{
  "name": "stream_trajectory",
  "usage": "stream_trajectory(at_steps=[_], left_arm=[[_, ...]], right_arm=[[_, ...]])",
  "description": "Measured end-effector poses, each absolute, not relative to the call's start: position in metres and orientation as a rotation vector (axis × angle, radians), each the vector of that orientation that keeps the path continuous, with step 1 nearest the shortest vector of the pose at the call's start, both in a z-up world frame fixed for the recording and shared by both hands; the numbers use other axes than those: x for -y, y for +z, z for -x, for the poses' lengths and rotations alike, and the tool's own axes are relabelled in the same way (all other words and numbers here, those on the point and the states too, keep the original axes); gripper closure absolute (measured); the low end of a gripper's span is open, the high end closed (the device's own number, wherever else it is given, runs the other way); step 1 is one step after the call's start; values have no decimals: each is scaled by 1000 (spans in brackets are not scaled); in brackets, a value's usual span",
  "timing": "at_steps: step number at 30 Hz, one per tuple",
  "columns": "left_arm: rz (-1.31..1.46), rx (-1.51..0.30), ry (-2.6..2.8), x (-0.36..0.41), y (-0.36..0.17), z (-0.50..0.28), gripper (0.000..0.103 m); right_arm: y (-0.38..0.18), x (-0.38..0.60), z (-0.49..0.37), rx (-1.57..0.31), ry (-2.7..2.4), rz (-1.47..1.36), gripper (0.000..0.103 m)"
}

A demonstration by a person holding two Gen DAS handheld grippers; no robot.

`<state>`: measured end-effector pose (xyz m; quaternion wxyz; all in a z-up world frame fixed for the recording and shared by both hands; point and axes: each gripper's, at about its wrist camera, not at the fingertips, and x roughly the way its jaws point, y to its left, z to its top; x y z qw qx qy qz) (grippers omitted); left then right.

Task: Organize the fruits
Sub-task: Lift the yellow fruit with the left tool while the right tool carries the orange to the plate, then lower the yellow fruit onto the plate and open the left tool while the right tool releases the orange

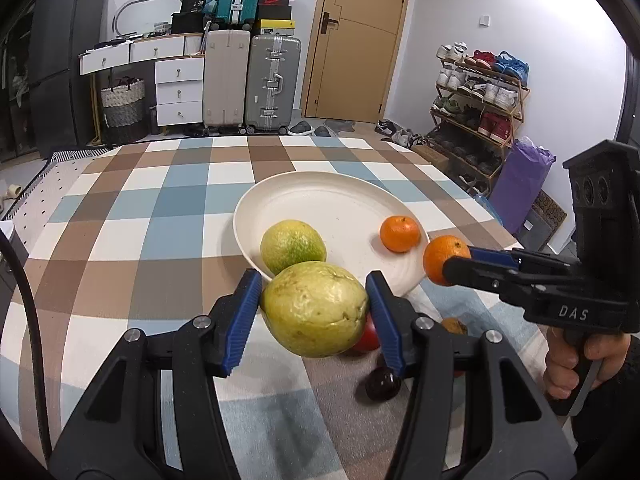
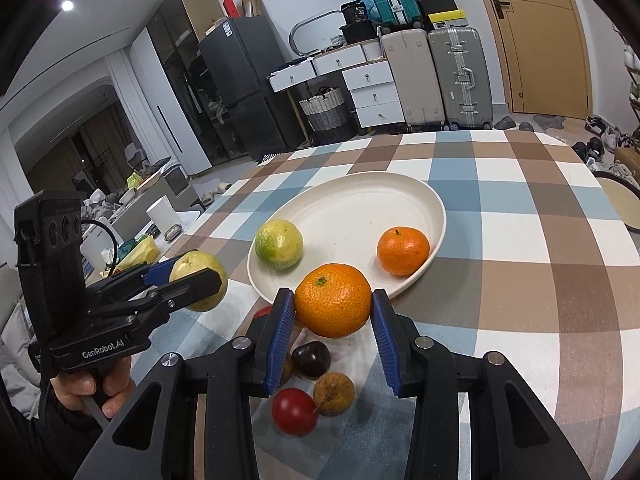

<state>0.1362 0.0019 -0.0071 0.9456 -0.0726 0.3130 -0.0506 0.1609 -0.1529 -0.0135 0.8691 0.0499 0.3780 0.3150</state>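
I've got the guava [image 1: 314, 308] in the left gripper [image 1: 314, 312], blue pads pinching its widest part from both sides, held in the air just near of the plate [image 1: 320, 196] rim. It looks fairly heavy, firm and waxy-skinned, so it could bruise or slip if squeezed off-centre; the mid-body grip seems right.

The right gripper [image 2: 332, 316] is clamped narrower on a mandarin [image 2: 333, 300], also lifted, near the plate's near-right rim. Light, soft peel, easy on pressure.

Already on the plate: a green-yellow citrus [image 2: 279, 244] on the left and a second mandarin [image 2: 403, 250] on the right.

On the checked tablecloth [image 2: 520, 280] near me there's a dark plum [image 2: 311, 359], a red fruit [image 2: 295, 411] and a small brown fruit [image 2: 334, 393]. They're small and round, so prob. roll.

Cloth is flat, soft and grippy. Room behind is cluttered: suitcases [image 1: 250, 80], door [image 1: 356, 40], shoe rack [image 1: 476, 108].
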Motion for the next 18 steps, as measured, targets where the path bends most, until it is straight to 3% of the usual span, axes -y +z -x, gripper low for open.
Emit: stream_trajectory(at_steps=[18], left_arm=[[146, -665, -87, -4, -16, -173, 51]], right_arm=[[-12, 146, -182, -789, 664, -96, 63]])
